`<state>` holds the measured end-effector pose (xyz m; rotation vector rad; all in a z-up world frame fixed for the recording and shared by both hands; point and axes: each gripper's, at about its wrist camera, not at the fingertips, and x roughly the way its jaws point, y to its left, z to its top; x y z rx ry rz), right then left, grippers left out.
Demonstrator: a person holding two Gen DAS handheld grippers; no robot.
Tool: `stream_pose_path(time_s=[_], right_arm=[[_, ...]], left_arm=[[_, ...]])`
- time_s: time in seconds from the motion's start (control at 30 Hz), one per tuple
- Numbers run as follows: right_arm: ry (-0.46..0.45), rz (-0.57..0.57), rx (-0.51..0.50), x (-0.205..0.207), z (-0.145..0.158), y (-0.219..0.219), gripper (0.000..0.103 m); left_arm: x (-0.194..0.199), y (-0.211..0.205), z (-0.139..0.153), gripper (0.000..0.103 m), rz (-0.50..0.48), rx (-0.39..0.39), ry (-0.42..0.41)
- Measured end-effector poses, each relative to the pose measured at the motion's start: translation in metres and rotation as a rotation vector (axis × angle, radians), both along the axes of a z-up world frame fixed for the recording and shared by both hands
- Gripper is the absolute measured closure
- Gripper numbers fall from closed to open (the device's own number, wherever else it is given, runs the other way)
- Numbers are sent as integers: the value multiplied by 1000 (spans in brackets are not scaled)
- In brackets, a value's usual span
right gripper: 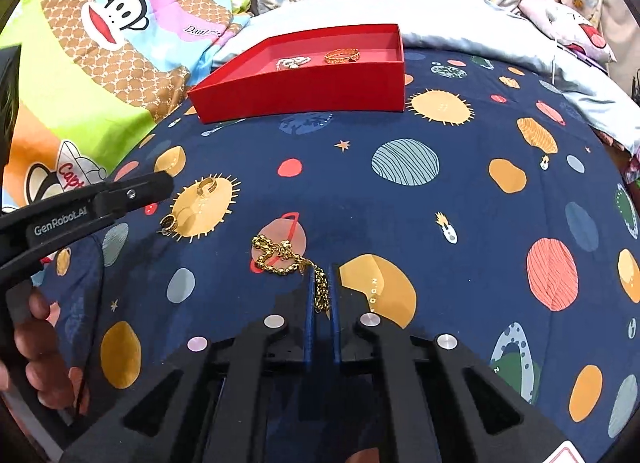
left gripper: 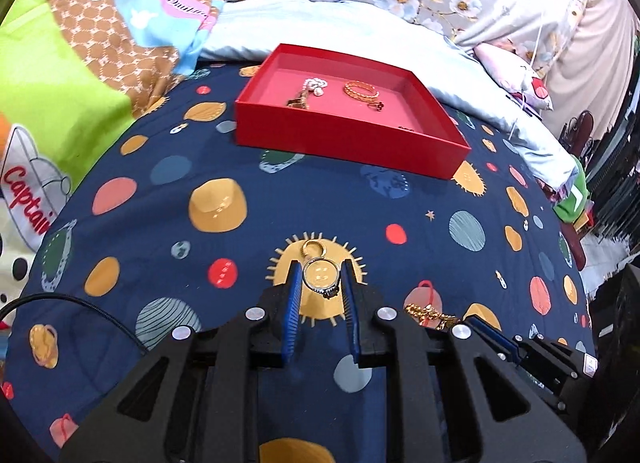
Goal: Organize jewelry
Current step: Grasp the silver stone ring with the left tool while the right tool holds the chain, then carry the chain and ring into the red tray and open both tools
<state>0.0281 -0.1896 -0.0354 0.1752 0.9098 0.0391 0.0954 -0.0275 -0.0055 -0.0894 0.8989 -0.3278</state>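
Note:
A red tray (left gripper: 352, 135) sits on the planet-print bedspread and holds a pearl piece (left gripper: 314, 85), a gold bangle (left gripper: 360, 90) and small earrings (left gripper: 376, 105). My left gripper (left gripper: 321, 277) has its blue fingers on either side of a silver ring with a dark stone (left gripper: 322, 277); a small gold ring (left gripper: 314, 249) lies just beyond. In the right wrist view my right gripper (right gripper: 322, 287) is shut on one end of a gold chain (right gripper: 280, 257), the rest lying on the bedspread. The tray (right gripper: 304, 91) and both rings (right gripper: 170, 223) (right gripper: 207, 185) show there too.
The left gripper's arm (right gripper: 92, 203) and the hand holding it reach in from the left of the right wrist view. Cartoon-print pillows (left gripper: 80, 43), a pale blue quilt (left gripper: 480, 75) and floral bedding lie behind the tray. A black cable (left gripper: 80, 303) crosses the bedspread at left.

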Motion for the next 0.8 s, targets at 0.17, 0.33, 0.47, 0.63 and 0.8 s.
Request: stream_pose_path(time_s=[0.17, 0.33, 0.47, 0.63, 0.8], right_arm=[[-29, -16, 34, -7, 9, -4, 99], [-68, -30, 48, -10, 25, -9, 100], [-102, -42, 63, -13, 41, -14, 100], [-161, -44, 46, -13, 69, -18, 100], [-211, -35, 37, -3, 94, -21, 100]], left_arm=[[-5, 8, 3, 84, 10, -6, 2], [-8, 15, 8, 84, 25, -14, -2], [-11, 18, 13, 84, 27, -19, -7], [-15, 20, 26, 84, 23, -33, -27], [-11, 20, 41, 84, 17, -30, -46]])
